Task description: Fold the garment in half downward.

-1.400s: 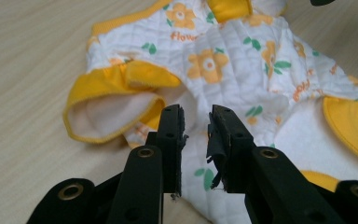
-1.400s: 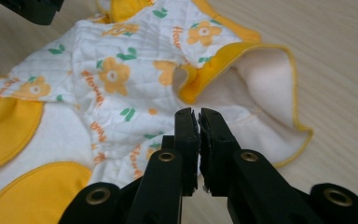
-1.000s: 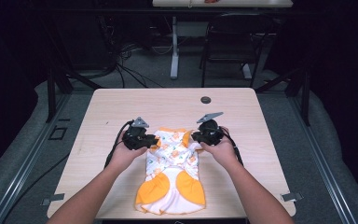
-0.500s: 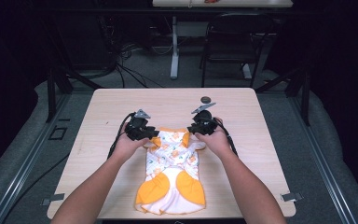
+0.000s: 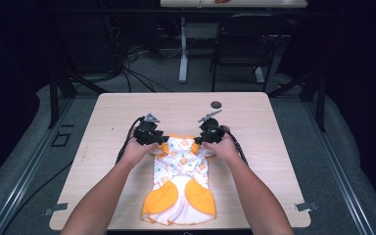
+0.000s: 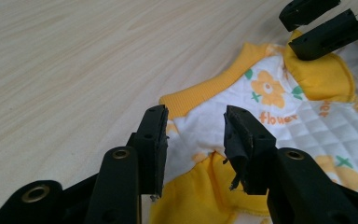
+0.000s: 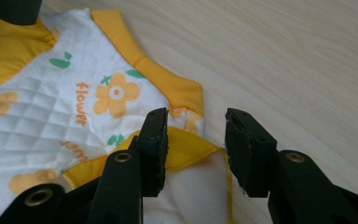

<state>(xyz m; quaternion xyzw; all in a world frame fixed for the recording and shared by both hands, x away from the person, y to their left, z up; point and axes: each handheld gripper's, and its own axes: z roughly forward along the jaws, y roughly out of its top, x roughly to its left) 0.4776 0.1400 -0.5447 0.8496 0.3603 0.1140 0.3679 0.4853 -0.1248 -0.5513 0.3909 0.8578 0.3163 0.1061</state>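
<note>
1. A small white and orange flower-print garment (image 5: 180, 181) lies flat on the tabletop (image 5: 103, 127), in the lower middle of the high view, its orange-trimmed top edge toward the far side.
2. The left hand-held gripper (image 5: 160, 143) sits at the garment's upper left corner. In its own view its jaws have just been opening and stand apart, released, with white quilted cloth and orange cuff lying slack between them (image 6: 193, 144).
3. The right hand-held gripper (image 5: 198, 141) sits at the upper right corner. Its jaws have likewise just been opening; an orange hem lies loose in the gap (image 7: 196, 144), gripped by neither pad.
4. A small dark round disc (image 5: 216, 104) rests on the tabletop, above the right hand-held gripper.
</note>
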